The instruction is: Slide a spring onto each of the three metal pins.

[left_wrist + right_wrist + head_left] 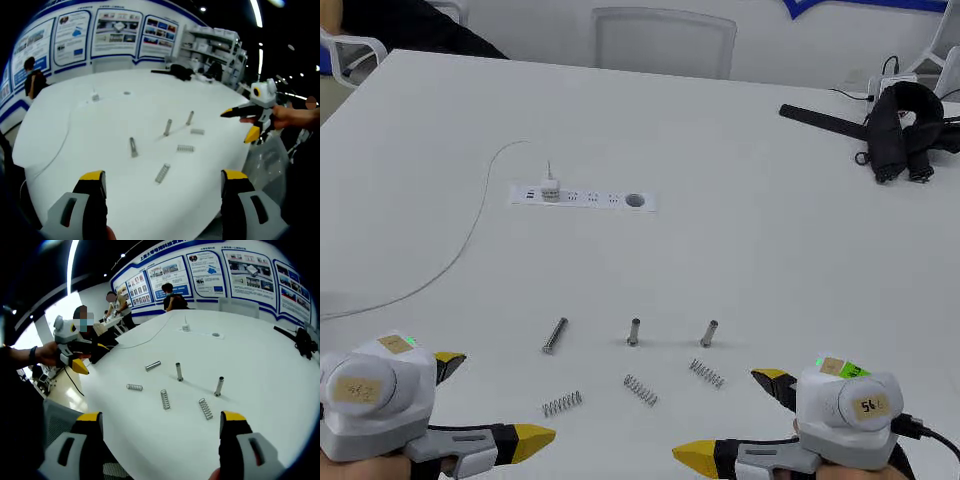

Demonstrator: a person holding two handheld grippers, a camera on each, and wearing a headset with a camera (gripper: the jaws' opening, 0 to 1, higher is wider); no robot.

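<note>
Altogether three bare pins (555,335) (634,331) (709,333), three loose springs (562,403) (640,390) (706,373), two claws (505,396) (718,414) spread wide

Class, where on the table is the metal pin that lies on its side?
In the head view, the lying pin is leftmost of the three, left of the middle upright pin and just beyond the leftmost spring.
</note>
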